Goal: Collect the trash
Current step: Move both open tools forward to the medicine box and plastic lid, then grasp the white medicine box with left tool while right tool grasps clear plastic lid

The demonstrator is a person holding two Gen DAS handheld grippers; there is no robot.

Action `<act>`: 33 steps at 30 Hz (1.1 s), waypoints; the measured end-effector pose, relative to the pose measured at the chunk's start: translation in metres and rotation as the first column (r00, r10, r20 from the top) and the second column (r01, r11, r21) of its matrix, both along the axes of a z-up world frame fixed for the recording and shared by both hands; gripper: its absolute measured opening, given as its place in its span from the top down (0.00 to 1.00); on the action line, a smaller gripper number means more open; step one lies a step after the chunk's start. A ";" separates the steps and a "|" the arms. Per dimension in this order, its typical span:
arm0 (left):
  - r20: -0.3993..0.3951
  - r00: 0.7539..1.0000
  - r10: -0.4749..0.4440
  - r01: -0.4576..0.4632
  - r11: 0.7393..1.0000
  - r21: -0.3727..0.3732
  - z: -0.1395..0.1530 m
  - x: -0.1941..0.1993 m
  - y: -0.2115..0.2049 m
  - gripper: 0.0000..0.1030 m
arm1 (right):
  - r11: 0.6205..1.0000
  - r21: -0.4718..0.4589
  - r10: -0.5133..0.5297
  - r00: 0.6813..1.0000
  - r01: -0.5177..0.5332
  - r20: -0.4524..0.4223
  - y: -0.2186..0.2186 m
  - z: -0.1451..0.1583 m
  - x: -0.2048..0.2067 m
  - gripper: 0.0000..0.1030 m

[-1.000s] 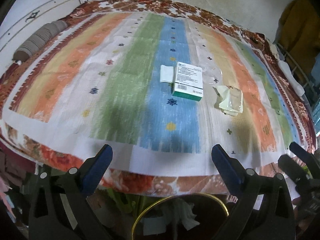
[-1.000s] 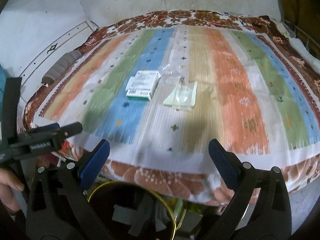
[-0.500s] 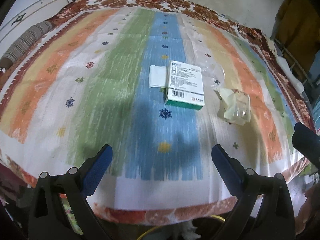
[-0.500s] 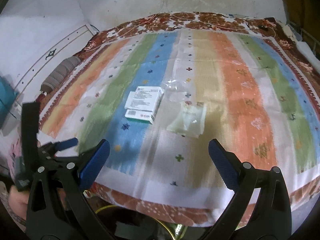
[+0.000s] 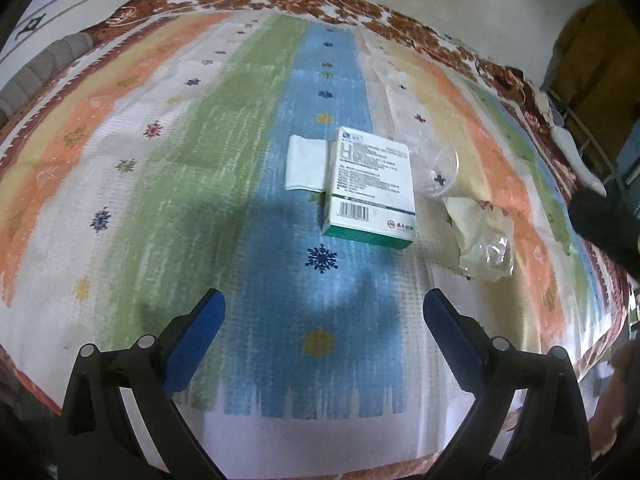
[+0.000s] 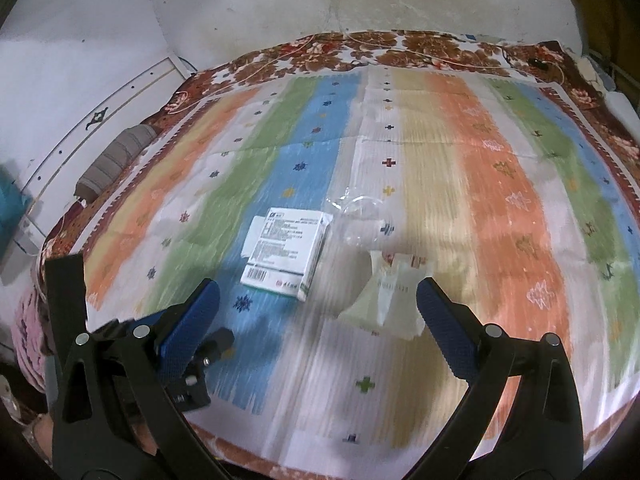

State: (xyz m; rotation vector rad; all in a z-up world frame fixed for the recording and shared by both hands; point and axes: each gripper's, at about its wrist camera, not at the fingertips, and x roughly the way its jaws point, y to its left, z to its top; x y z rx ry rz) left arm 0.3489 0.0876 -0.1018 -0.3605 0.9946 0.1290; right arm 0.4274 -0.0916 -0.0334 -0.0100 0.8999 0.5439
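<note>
We are at the approach step: nothing is picked up yet. The bed (image 5: 120, 160) carries all the trash on its striped cover. Largest is the box (image 5: 370, 192), lying flat on the blue stripe and closed, so we cannot tell what is inside. Just beside it lie the wrapper (image 5: 482, 236), the clear plastic (image 5: 440, 168) and the small paper (image 5: 306, 164). The left hand-held gripper (image 5: 322, 312) hangs before the box, jaws apart and empty. The right hand-held gripper (image 6: 318, 300) is also apart, near the wrapper (image 6: 386, 300). Next, we judge, each must lower and close on 1 piece.
</note>
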 end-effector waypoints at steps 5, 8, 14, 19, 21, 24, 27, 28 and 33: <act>0.013 1.000 -0.018 0.018 1.000 0.023 -0.003 0.010 -0.004 0.06 | 0.999 0.033 -0.026 0.998 0.027 -0.051 -0.001 -0.010 0.022 0.12; 0.026 1.000 -0.009 0.008 0.999 0.038 -0.004 0.015 -0.007 0.06 | 0.997 0.059 -0.046 0.996 0.051 -0.083 -0.001 -0.016 0.036 0.13; 0.016 1.000 -0.024 0.024 0.998 0.051 -0.008 0.027 -0.012 0.06 | 0.994 0.085 -0.051 0.989 0.063 -0.138 0.008 -0.029 0.058 0.18; 0.025 1.000 -0.015 0.014 0.999 0.048 -0.012 0.033 -0.011 0.06 | 0.985 0.139 -0.068 0.975 0.099 -0.209 0.008 -0.041 0.075 0.25; 0.034 0.999 -0.015 0.014 0.999 0.046 -0.011 0.037 -0.011 0.06 | 0.978 0.169 -0.082 0.973 0.120 -0.215 0.006 -0.043 0.080 0.30; 0.047 0.999 -0.013 0.011 0.998 0.054 -0.011 0.041 -0.011 0.06 | 0.976 0.173 -0.091 0.970 0.132 -0.226 0.009 -0.046 0.087 0.34; 0.033 0.999 -0.017 0.016 0.999 0.048 -0.015 0.047 -0.014 0.06 | 0.975 0.180 -0.085 0.964 0.133 -0.253 0.015 -0.052 0.093 0.39; 0.025 0.999 -0.019 0.018 0.999 0.048 -0.017 0.050 -0.015 0.06 | 0.974 0.182 -0.085 0.960 0.137 -0.266 0.017 -0.055 0.095 0.40; 0.022 0.999 -0.025 0.023 0.997 0.078 -0.020 0.059 -0.020 0.06 | 0.969 0.179 -0.116 0.953 0.170 -0.279 0.020 -0.065 0.105 0.47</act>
